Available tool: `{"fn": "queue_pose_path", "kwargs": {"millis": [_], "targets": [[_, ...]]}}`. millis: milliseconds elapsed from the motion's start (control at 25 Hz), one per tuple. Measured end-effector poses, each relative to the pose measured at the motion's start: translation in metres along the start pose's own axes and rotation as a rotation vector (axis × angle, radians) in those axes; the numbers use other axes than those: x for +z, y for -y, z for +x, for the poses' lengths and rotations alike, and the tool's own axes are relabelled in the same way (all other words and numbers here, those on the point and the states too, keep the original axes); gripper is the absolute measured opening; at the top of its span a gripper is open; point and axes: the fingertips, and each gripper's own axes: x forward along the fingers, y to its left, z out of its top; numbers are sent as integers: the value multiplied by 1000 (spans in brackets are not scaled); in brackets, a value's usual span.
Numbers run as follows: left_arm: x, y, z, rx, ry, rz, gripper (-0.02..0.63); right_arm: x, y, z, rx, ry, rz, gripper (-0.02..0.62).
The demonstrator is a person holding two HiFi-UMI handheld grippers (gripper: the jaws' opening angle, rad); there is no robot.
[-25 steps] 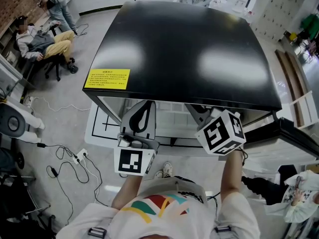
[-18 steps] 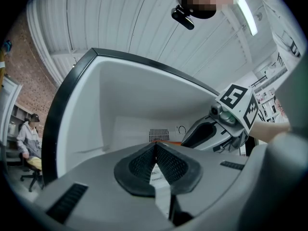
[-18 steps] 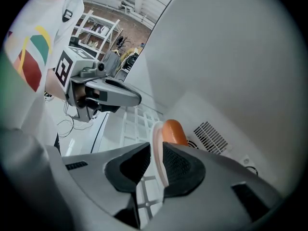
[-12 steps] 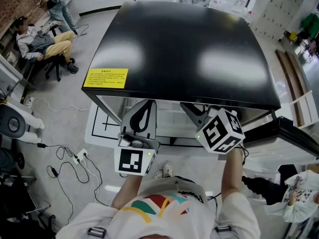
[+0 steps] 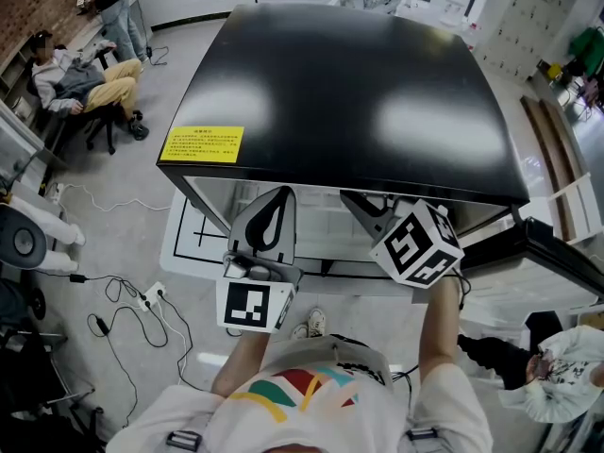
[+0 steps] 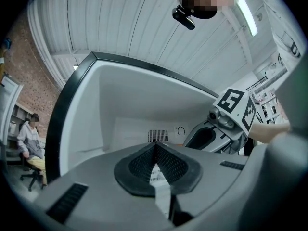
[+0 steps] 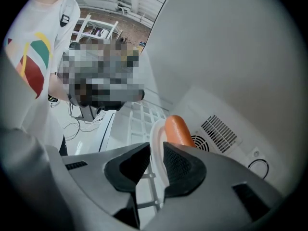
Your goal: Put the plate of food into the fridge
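Plate: plate [image 7: 155, 129] carrying sausage [image 7: 177, 130]; inside fridge [image 5: 349, 92], near its back vent [image 7: 219, 133]
Right gripper [image 7: 155, 154]: clamped on plate's rim
Left gripper [image 6: 155, 153]: jaws together, empty; inside fridge
Handling: likely stiff, light, breakable; sausage may roll; rim hold suits, kept level

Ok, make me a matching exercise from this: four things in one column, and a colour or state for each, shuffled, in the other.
Things:
1. left gripper
2. right gripper
3. sausage
4. sticker

Descriptions:
A. orange, on the plate
B. yellow, on the black top of the fridge
C. jaws together, nothing between them
D. jaws clamped on the white plate's rim

Pairs: 1-C; 2-D; 3-A; 4-B
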Motion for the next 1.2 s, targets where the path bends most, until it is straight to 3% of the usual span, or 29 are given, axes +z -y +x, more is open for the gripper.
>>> {"fn": "queue_pose_path", "kwargs": {"millis": [120, 240, 440, 880, 1200], "targets": [[1, 0, -1, 2, 2, -5, 8, 4, -1, -2, 19, 25, 29, 62], [2, 1, -1, 0, 1, 0, 8, 17, 6, -10, 25, 143, 131, 74], [5, 4, -2, -5, 8, 8, 8, 32, 22, -28, -81, 266, 145, 74], [18, 19, -6, -34, 31, 18, 8, 36, 26, -66, -265, 332, 155, 74], [32, 31, -14, -66, 57, 33, 8, 49, 17, -109, -453, 513, 374, 74]]}}
